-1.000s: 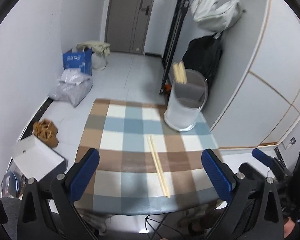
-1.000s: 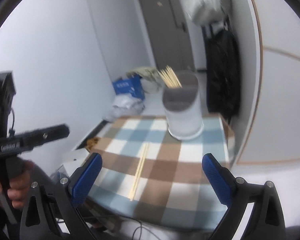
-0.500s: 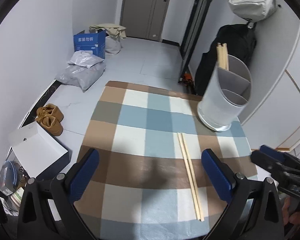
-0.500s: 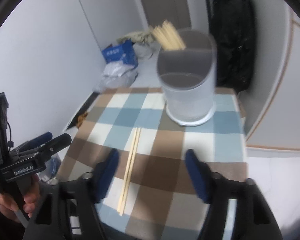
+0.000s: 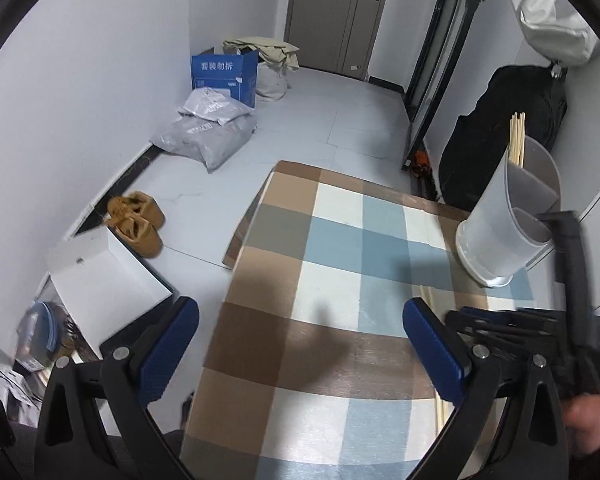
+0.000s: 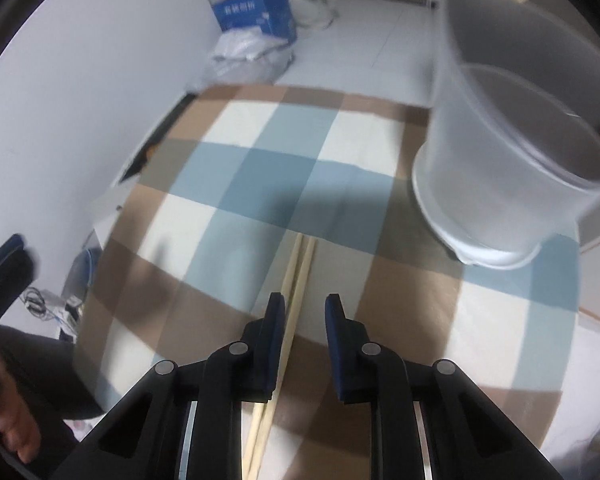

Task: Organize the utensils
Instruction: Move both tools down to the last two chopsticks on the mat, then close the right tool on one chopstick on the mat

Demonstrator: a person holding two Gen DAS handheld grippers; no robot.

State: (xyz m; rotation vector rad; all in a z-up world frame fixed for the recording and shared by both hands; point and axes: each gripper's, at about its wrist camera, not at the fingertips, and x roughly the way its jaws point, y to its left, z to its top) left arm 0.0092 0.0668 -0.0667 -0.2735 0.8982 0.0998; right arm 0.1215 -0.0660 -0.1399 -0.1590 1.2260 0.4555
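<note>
Right hand-held gripper [image 6: 303, 312] hovered part-open, nothing grasped, over chopsticks [image 6: 296, 280]; should've centred w/ both between fingers. Left hand-held gripper [image 5: 300, 328] gaped wide.

Left gripper [image 5: 300, 340] spread wide over checked tablecloth [image 5: 340, 280], holding nothing. Right gripper [image 5: 500, 328] low at right, blurred, above chopsticks [image 5: 440, 404] lying flat. Grey holder [image 5: 508, 216] beyond, upright, more chopsticks [image 5: 517, 138] inside.

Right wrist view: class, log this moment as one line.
right hand-held gripper: partly open over pair of pale wooden chopsticks | chopsticks: flat on checked tablecloth | translucent plastic utensil holder: upright
</note>
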